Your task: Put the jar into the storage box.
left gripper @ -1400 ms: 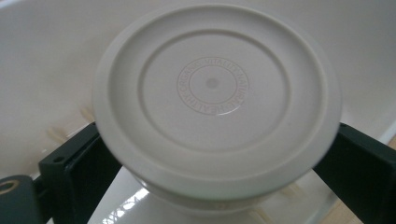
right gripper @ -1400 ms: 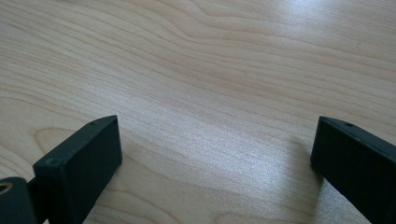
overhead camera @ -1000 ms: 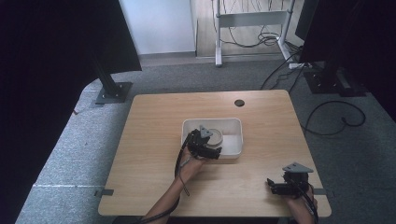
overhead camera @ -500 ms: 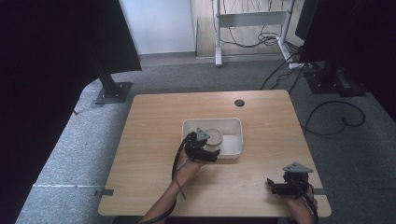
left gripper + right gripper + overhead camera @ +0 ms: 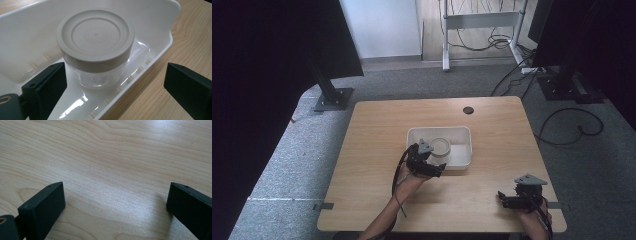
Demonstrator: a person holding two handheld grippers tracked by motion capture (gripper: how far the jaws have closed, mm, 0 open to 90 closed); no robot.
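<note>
High view. I take the white tray (image 5: 462, 150) as my landmark; it sits near the middle of the wooden table (image 5: 377, 125). A clear jar (image 5: 440, 147) with a beige lid stands upright inside the tray, in its left half. My left gripper (image 5: 432, 167) sits at the tray's near-left corner, over the near rim, held by the left hand (image 5: 409, 180), with its cable trailing back along the forearm. My right gripper (image 5: 508, 200) rests well apart from the tray, toward the table's near-right corner, pointing left. From this height I cannot tell how far either pair of jaws is spread.

Left gripper view. The jar (image 5: 95, 47) stands on the tray floor (image 5: 25, 42), its lid seated flat and closed. The left gripper (image 5: 113, 90) has its jaws spread wide — wider than the jar. One jaw sits inside the tray, just beside the jar's lower wall; I cannot tell whether it touches the glass. The other jaw is outside the tray, over bare table (image 5: 190, 40), well clear of the jar. The tray's near rim passes between the two jaws. Nothing is gripped.

Right gripper view. The right gripper (image 5: 115, 207) has its jaws spread wide, with bare wood grain of the table (image 5: 112, 157) between and beyond them — nothing held.
</note>
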